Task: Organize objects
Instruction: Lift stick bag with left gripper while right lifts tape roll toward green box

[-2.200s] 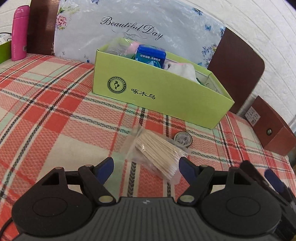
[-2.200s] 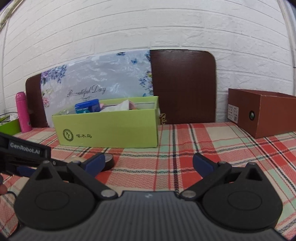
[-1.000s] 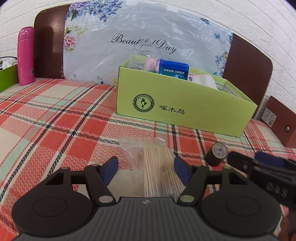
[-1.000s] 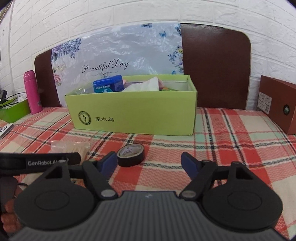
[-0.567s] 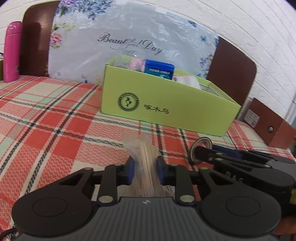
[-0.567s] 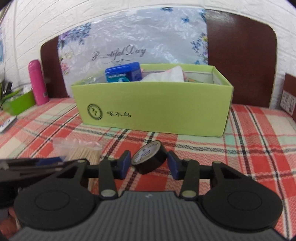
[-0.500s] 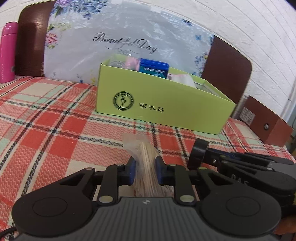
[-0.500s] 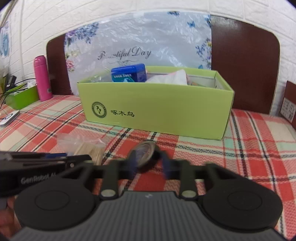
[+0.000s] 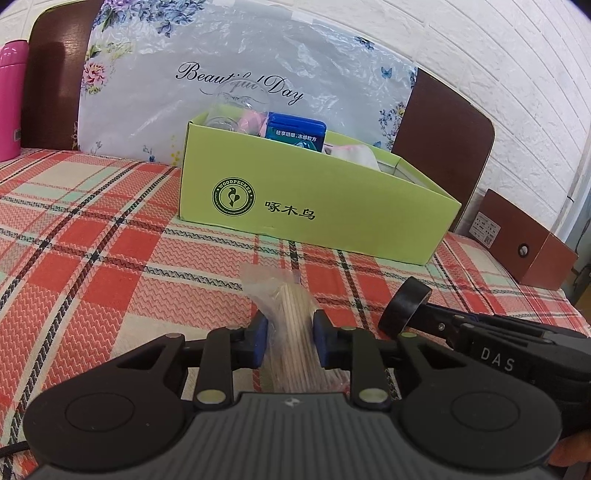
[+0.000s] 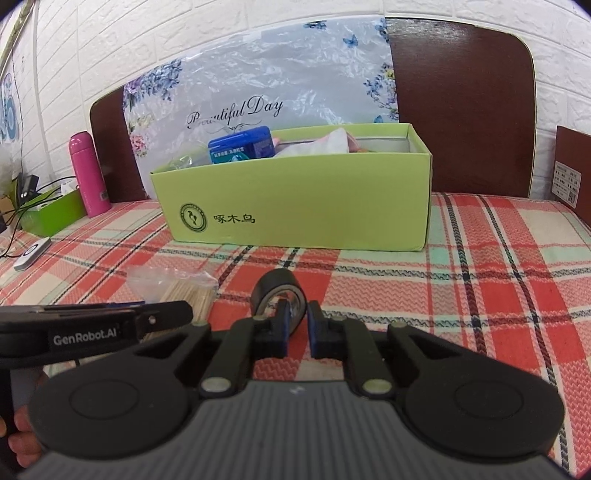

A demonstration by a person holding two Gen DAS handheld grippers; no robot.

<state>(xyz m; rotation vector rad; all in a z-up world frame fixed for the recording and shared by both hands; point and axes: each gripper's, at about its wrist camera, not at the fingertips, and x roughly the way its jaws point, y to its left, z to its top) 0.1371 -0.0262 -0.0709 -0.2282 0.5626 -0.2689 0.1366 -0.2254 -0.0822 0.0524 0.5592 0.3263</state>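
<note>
- A red, cream and mint plaid cloth (image 9: 92,258) covers the surface under me; behind it stand a dark brown headboard (image 10: 461,110), a white brick wall (image 10: 258,29) and a floral plastic bag (image 9: 258,66) lettered "Beautiful Day".
- A pink bottle (image 10: 88,173) stands far left and a brown box (image 9: 524,251) sits at the right edge.
- The green box (image 9: 314,210) sits mid-cloth with a blue pack (image 9: 295,133) and other items inside.
- My left gripper (image 9: 289,334) pinches the bag of toothpicks (image 9: 284,306), just in front of the green box.
- My right gripper (image 10: 295,325) clamps the black tape roll (image 10: 277,291) by its wall, one finger through the hole.
- A second ago both sets of jaws stood wide, with the bag and the roll lying loose on the cloth; the left jaws have just eased slightly around the bag.
</note>
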